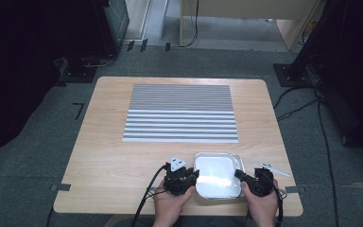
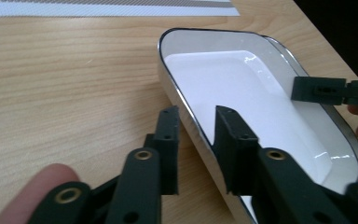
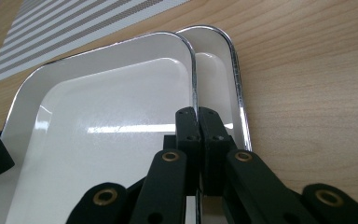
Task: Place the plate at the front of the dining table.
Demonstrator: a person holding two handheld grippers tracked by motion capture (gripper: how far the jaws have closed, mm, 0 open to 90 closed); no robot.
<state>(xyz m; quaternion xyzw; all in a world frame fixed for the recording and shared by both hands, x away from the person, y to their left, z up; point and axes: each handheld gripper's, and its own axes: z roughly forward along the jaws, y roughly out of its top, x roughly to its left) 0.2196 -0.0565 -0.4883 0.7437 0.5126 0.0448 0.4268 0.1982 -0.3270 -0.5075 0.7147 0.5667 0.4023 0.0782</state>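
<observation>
1. Right gripper [image 3: 198,114]: jaws pressed together, pinching the rim of the upper tray [image 3: 98,116] on its right edge. Metal rim sits between the two pads in the right gripper view.
2. Left gripper [image 2: 196,126]: jaws apart, straddling the tray's left wall. One jaw is outside over the table [image 2: 65,102], the other inside over the white floor. Clear gap on both sides of the rim, so not clamped.
3. Trays: right gripper view shows two of them nested, white enamel with chrome-looking rims. The upper one is shifted or tilted off the lower tray [image 3: 219,70], whose rim and a strip of its inside show just to the right. Can't tell how much of the upper tray is lifted clear.
4. Contents: nothing in the visible upper tray, only light glare on the floor.
5. Location: high view puts the trays [image 1: 217,174] at the near edge of the wooden table, right of centre, between the two hands. Left hand [image 1: 170,204] and right hand [image 1: 261,202] come in from the bottom.
6. Striped mat [image 1: 180,113] lies flat mid-table, well apart from the trays.
</observation>
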